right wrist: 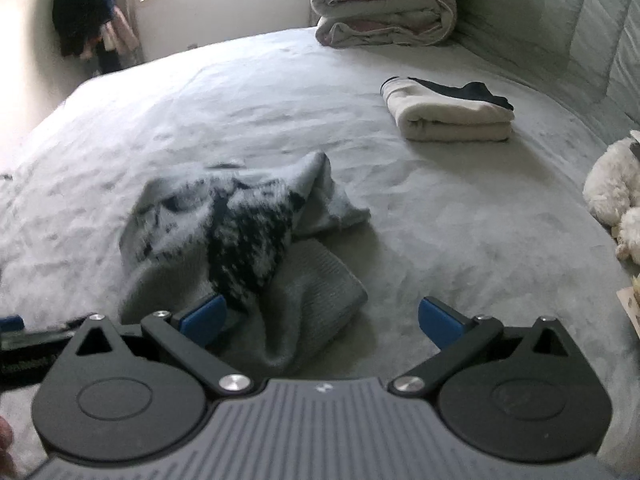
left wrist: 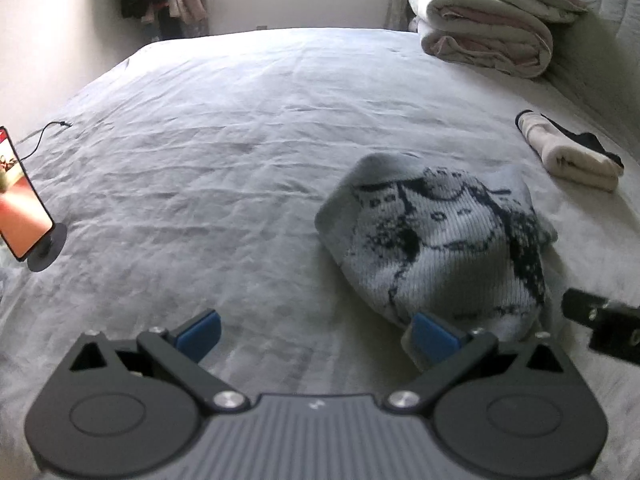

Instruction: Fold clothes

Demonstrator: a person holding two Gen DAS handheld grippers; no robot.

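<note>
A grey knitted sweater [left wrist: 436, 244] with a black pattern lies crumpled in a heap on the bed sheet [left wrist: 220, 152]. My left gripper [left wrist: 316, 338] is open just to its left, and its right blue pad [left wrist: 434, 336] touches the heap's near edge. In the right wrist view the same sweater [right wrist: 240, 240] lies ahead and to the left. My right gripper [right wrist: 320, 320] is open over the heap's near right corner, with the left blue pad [right wrist: 202, 320] against the knit. Nothing is held.
A folded cream and black garment [right wrist: 448, 114] lies at the far right. Rolled duvets [right wrist: 384, 12] are stacked at the head of the bed. A phone on a stand [left wrist: 24, 208] sits at the left edge. White plush toys [right wrist: 616, 196] lie at the right.
</note>
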